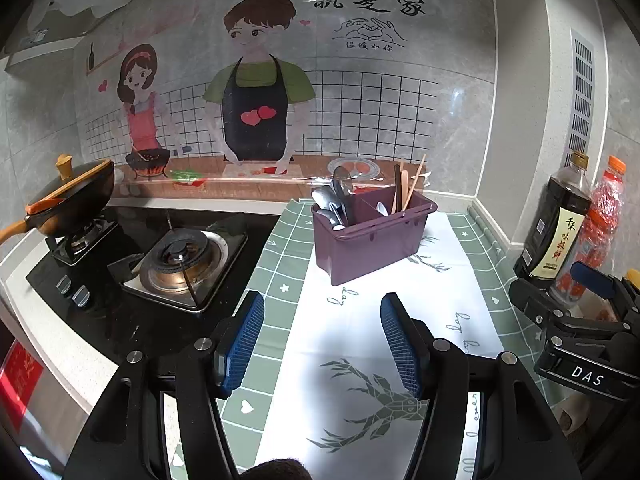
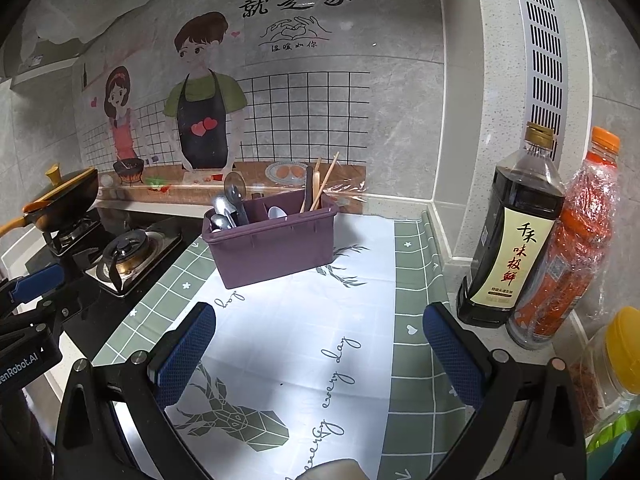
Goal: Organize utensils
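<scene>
A purple divided utensil bin (image 1: 372, 236) (image 2: 276, 248) stands on a white and green deer-print mat (image 1: 360, 340) (image 2: 300, 320). Metal spoons (image 1: 334, 200) (image 2: 230, 204) lean in its left compartment. A white spoon (image 1: 382, 209) (image 2: 277, 213) lies in the middle one. Chopsticks and a dark utensil (image 1: 412, 184) (image 2: 324, 180) stick up from the right one. My left gripper (image 1: 322, 304) hovers open over the mat, short of the bin, with nothing between its blue pads. My right gripper (image 2: 318, 316) is open too, also empty, beside the left one.
A gas stove (image 1: 180, 264) lies to the left, with a lidded wok (image 1: 72, 196) on the far burner. A dark soy sauce bottle (image 2: 508, 232), an orange-capped bottle (image 2: 572, 240) and a yellow-lidded jar (image 2: 624, 344) stand at the right against the wall.
</scene>
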Demonstrator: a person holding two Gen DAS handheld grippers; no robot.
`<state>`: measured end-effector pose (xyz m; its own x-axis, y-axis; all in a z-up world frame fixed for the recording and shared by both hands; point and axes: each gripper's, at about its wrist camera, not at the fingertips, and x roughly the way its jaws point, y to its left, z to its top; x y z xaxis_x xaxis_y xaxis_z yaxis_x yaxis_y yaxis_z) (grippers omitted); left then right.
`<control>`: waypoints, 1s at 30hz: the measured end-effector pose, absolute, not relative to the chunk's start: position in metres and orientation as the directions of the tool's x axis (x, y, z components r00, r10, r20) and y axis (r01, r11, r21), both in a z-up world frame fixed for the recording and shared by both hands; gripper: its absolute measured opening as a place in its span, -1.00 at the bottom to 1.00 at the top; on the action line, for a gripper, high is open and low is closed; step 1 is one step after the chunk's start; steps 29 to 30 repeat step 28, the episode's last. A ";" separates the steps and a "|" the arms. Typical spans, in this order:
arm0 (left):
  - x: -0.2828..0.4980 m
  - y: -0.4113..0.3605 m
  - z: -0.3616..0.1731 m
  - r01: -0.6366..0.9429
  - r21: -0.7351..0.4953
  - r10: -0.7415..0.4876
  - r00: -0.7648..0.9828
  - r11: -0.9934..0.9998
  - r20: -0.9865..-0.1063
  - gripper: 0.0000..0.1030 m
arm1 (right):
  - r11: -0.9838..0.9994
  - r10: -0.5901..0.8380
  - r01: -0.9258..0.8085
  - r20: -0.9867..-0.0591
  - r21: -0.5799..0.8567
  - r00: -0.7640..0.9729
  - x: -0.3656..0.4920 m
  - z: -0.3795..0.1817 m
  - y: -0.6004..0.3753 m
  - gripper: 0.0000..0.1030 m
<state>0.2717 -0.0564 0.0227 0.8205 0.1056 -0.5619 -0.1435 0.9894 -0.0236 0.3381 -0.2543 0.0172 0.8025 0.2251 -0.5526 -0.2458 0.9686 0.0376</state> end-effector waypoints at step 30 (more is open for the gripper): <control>0.273 -0.055 0.023 -0.123 -0.021 0.089 0.821 0.992 -0.564 0.19 | 0.971 0.220 -0.237 -0.550 0.042 0.806 0.338 0.020 -0.261 1.00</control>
